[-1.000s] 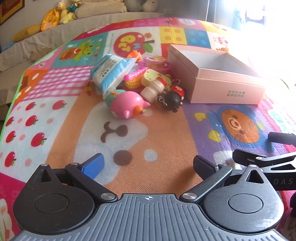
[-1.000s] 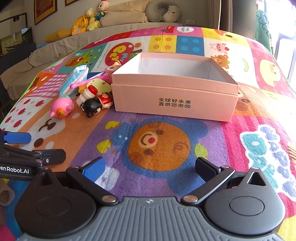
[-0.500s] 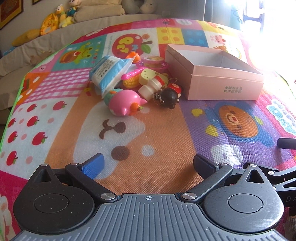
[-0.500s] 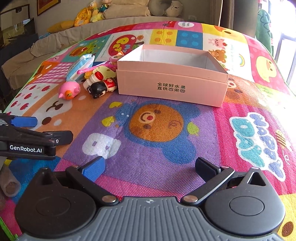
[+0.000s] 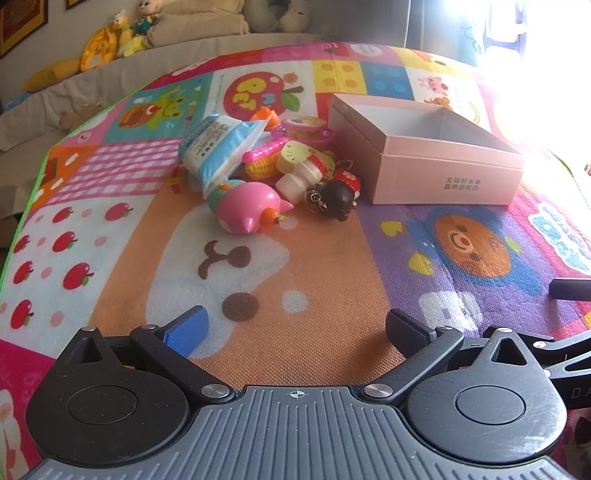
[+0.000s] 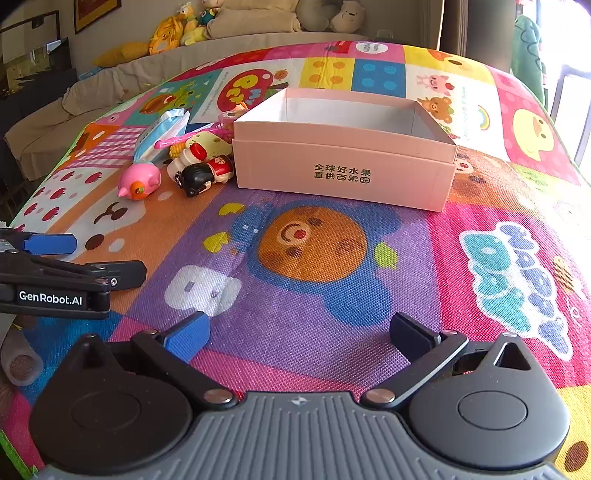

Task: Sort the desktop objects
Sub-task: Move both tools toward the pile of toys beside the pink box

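A pile of small toys lies left of an open pink box [image 5: 424,162] [image 6: 343,162] on the colourful mat. In the pile are a pink pig toy [image 5: 247,212] [image 6: 138,181], a black-haired doll keychain [image 5: 338,194] [image 6: 195,177], a blue-white tissue pack [image 5: 219,147] [image 6: 162,131], a small white bottle [image 5: 299,177] and a pink comb [image 5: 266,153]. My left gripper [image 5: 295,326] [image 6: 88,258] is open, low over the mat well short of the pile. My right gripper [image 6: 299,332] is open too, in front of the box, holding nothing.
A sofa with plush toys [image 5: 110,48] [image 6: 184,26] runs along the far side of the mat. The mat's green edge [image 5: 33,184] drops off at the left. A beige tube [image 6: 20,363] lies at the near left. Strong window glare washes out the right.
Both grippers have drawn back from the box and toys, which now look smaller and farther. Both stay open, and the toys have not moved.
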Action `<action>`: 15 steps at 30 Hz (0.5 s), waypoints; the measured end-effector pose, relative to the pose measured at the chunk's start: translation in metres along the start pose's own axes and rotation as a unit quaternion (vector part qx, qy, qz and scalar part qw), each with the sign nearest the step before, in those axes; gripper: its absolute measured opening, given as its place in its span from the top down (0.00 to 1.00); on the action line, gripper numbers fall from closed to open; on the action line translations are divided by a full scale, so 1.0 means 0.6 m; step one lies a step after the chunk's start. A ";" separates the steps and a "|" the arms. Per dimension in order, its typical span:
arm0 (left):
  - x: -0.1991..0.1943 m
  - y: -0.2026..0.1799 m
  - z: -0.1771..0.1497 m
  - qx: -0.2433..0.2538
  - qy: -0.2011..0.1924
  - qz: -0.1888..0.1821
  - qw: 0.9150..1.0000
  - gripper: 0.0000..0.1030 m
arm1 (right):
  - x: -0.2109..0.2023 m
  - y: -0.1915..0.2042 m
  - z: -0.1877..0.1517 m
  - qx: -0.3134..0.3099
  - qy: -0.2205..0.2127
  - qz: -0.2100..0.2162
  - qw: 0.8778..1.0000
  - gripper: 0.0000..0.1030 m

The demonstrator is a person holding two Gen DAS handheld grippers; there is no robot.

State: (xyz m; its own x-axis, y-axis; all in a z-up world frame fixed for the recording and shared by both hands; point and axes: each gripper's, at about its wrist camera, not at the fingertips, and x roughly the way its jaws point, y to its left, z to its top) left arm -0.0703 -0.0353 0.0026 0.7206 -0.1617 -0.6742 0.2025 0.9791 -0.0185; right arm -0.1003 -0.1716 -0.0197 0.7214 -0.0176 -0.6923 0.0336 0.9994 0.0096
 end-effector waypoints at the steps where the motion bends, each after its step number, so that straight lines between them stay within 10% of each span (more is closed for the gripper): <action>1: -0.002 0.003 0.002 -0.003 0.000 -0.005 1.000 0.00 | 0.000 0.001 0.000 0.000 0.001 -0.001 1.000 0.00; 15: 0.001 0.038 0.066 0.028 -0.021 -0.003 0.999 0.00 | -0.001 0.018 0.010 -0.050 -0.005 0.003 0.999 0.00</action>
State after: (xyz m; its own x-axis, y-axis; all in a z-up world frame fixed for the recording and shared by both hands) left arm -0.0392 -0.0179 0.0311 0.7466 -0.1736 -0.6423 0.2425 0.9700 0.0197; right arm -0.0962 -0.1608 -0.0147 0.7277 -0.0121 -0.6858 -0.0390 0.9975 -0.0589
